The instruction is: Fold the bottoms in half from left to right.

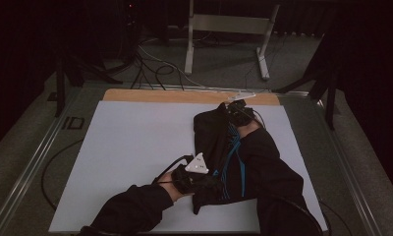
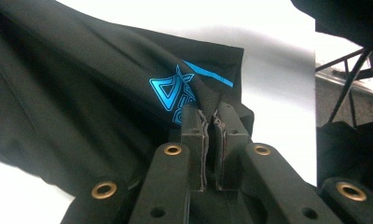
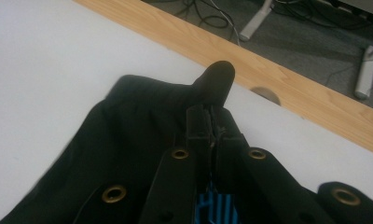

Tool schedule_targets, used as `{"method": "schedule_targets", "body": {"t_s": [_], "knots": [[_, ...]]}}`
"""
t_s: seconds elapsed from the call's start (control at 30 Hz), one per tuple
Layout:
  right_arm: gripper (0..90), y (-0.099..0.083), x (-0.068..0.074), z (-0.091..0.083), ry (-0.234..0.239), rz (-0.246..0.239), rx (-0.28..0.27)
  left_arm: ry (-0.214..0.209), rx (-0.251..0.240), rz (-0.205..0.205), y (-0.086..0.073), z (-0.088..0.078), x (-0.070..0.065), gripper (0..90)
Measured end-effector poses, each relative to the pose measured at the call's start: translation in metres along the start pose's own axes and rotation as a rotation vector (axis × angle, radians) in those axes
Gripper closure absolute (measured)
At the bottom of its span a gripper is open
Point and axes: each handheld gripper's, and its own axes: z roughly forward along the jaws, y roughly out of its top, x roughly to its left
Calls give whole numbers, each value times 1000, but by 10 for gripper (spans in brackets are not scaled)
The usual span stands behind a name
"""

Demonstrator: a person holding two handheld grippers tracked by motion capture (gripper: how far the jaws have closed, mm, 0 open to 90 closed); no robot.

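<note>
Nearest, left claw [image 1: 204, 183] pinched tight on near end of black garment [image 1: 211, 142], beside blue logo [image 2: 173, 93]. Farther up, right claw [image 1: 232, 109] clamped on far end, small fold of cloth poking up past its tips. Garment stretched lengthwise between both across white table [image 1: 135, 142], close to wooden edge [image 3: 287, 88].

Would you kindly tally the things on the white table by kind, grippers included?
Black garment with blue markings: 1
Grippers, each shut on the garment: 2 (left gripper, right gripper)
Total: 3
</note>
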Motion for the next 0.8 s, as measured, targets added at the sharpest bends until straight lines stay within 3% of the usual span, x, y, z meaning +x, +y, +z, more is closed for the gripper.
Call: {"method": "schedule_targets", "body": {"t_s": [0.37, 0.63, 0.8], "knots": [[880, -14, -19, 2, -27, -2, 16, -35, 17, -2, 9, 33, 2, 844], [879, -21, -24, 12, -38, 7, 42, -56, 33, 11, 14, 55, 1, 843], [879, -25, -26, 19, -41, 0, 74, -65, 36, -6, 17, 65, 2, 841]]}}
